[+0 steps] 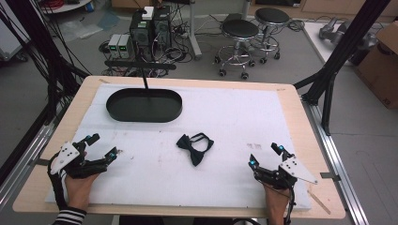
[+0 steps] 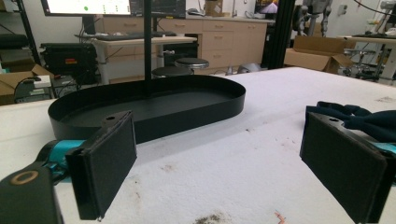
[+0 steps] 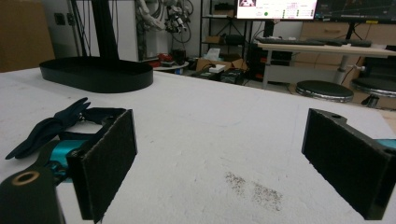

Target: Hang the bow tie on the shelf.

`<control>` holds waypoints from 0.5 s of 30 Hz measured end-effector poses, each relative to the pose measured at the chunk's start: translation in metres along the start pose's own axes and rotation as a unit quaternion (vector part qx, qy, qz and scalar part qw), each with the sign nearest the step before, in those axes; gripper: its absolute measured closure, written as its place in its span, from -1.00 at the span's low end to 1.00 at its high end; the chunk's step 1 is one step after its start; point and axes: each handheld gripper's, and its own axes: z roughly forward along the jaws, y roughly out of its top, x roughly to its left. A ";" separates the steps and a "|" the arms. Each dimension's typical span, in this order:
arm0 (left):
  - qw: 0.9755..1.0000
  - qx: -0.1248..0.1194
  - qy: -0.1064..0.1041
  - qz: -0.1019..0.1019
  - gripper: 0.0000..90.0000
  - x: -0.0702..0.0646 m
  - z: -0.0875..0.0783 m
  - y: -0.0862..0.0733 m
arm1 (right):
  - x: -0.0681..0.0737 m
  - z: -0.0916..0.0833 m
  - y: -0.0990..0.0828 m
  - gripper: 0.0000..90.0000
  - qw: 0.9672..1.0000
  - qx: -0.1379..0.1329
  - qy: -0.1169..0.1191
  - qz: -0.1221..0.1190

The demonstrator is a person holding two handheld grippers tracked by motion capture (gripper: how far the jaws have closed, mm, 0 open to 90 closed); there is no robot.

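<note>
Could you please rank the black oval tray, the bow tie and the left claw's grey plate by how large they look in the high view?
1. Black oval tray, clearly largest.
2. Bow tie.
3. Left claw's grey plate.
The bow tie and the plate look close in size, so their order is unsure.

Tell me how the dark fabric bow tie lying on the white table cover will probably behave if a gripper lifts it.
The dark fabric bow tie looks soft, with a thin strap looped behind it, so it would probably droop and dangle. It seems light and lies flat on the white table cover, so rolling is unlikely; it may slide when pushed.
</note>
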 end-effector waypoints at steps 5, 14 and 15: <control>1.000 0.001 0.001 -0.005 -0.75 0.001 0.000 0.000 | 0.001 0.000 0.000 -0.79 1.000 0.005 -0.001 -0.003; 1.000 0.012 -0.006 -0.003 -0.75 -0.002 0.002 0.003 | 0.001 0.001 0.000 -0.79 1.000 0.007 -0.001 -0.002; 1.000 0.018 -0.009 0.003 -0.75 -0.002 0.004 0.004 | 0.001 0.001 0.000 -0.79 1.000 0.007 -0.001 -0.002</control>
